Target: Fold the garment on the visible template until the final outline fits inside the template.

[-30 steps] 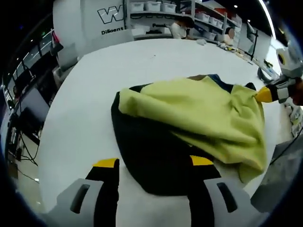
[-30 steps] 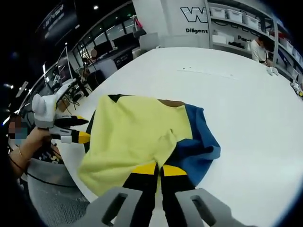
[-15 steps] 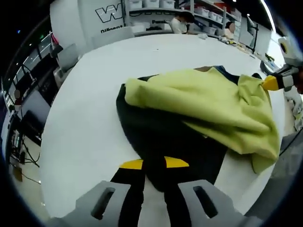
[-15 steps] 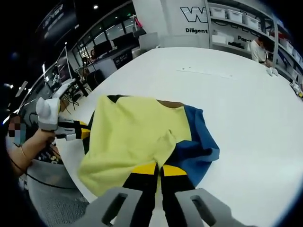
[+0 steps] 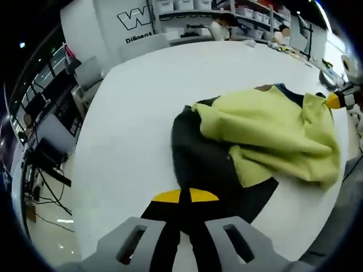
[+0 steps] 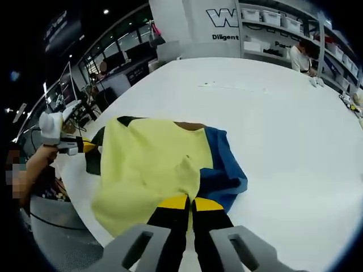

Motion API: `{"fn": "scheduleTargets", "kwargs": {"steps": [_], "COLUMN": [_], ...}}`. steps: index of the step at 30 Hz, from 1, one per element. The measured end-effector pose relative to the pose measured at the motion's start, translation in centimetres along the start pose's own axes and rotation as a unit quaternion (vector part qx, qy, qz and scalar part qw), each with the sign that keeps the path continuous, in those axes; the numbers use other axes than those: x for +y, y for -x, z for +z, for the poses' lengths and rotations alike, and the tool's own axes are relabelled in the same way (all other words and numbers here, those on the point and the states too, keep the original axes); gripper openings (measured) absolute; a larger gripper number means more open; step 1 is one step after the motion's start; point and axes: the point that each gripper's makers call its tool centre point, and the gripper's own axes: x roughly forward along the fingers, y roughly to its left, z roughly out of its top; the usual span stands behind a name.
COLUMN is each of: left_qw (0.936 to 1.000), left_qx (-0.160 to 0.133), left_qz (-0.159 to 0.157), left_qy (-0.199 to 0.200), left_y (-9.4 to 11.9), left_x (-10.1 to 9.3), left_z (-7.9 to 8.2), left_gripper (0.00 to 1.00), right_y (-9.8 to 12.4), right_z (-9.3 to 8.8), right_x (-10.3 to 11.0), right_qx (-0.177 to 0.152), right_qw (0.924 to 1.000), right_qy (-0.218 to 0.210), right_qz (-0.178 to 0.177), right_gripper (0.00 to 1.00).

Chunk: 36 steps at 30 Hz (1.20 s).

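A garment lies crumpled on the white table (image 5: 125, 113). It has a yellow-green panel (image 5: 266, 127), a black panel (image 5: 207, 164) and a blue part (image 6: 224, 164). In the left gripper view my left gripper (image 5: 181, 196) is shut on the black hem at the near edge. My right gripper (image 5: 339, 100) shows at the far right, at the yellow-green edge. In the right gripper view my right gripper (image 6: 190, 203) is shut where the yellow-green panel (image 6: 150, 164) meets the blue. The left gripper (image 6: 76, 146), held by a hand, sits at the garment's black left corner.
Shelves with white bins (image 5: 187, 8) line the back wall. A person (image 6: 298, 56) stands at the table's far edge. The table's rounded edge (image 6: 74, 198) runs close to the garment on the near side, with wide bare tabletop (image 6: 283, 130) beyond.
The left gripper's jaws were open a second ago and have shut on the black hem. The yellow-green panel now covers less of the black. The right gripper has stayed shut.
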Motion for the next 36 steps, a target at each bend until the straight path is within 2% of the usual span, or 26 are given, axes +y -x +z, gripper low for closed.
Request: {"fn": "scheduleTargets", "kwargs": {"steps": [5, 8, 10, 16, 17, 21, 24, 27, 31, 33, 34, 36], "left_qw": [0.9994, 0.9985, 0.9966, 0.9948, 0.9942, 0.9940, 0.9930, 0.9915, 0.9911, 0.9919, 0.9928, 0.9960], "left_qx": [-0.006, -0.002, 0.009, 0.011, 0.024, 0.032, 0.036, 0.031, 0.028, 0.012, 0.001, -0.016], "left_qz": [0.028, 0.045, 0.069, 0.085, 0.090, 0.094, 0.097, 0.103, 0.108, 0.107, 0.106, 0.082], "left_qy": [-0.020, -0.030, -0.044, -0.055, -0.054, -0.047, -0.057, -0.073, -0.073, -0.067, -0.055, -0.030], "left_y": [0.2, -0.5, -0.8, -1.9, -2.3, -3.2, -3.6, -3.7, -4.0, -3.9, -3.5, -3.0], "left_x": [2.7, 4.5, 6.2, 8.5, 9.0, 9.9, 10.2, 10.6, 11.0, 10.9, 10.7, 9.6], "left_z": [1.0, 1.4, 1.6, 2.9, 2.7, 2.6, 2.6, 2.9, 3.2, 3.8, 4.2, 4.7], "left_gripper": [0.04, 0.04, 0.04, 0.04, 0.04, 0.04, 0.05, 0.05, 0.06, 0.13, 0.20, 0.36], "right_y": [-0.1, -0.1, -0.2, 0.0, 0.0, 0.0, -0.1, -0.1, -0.2, -0.3, -0.3, -0.4], "right_z": [0.2, 0.1, 0.0, -0.1, -0.1, -0.4, -0.5, -0.5, -0.4, -0.2, -0.1, 0.2], "right_x": [0.0, -0.1, -0.2, -0.6, -0.7, -0.9, -1.0, -1.2, -1.2, -1.1, -0.9, -0.8], "right_qx": [-0.001, 0.000, 0.003, 0.006, 0.007, 0.011, 0.012, 0.013, 0.012, 0.006, 0.002, -0.006], "right_qw": [1.0000, 1.0000, 1.0000, 1.0000, 0.9999, 0.9999, 0.9999, 0.9998, 0.9998, 0.9999, 1.0000, 0.9999], "right_qy": [0.002, 0.001, 0.003, 0.000, -0.001, -0.003, -0.006, -0.009, -0.010, -0.007, -0.008, -0.010], "right_qz": [-0.001, -0.002, -0.004, -0.007, -0.007, -0.009, -0.010, -0.011, -0.013, -0.010, -0.005, -0.001], "right_gripper": [0.00, 0.00, 0.00, 0.00, 0.00, 0.00, 0.00, 0.00, 0.00, 0.00, 0.00, 0.00]}}
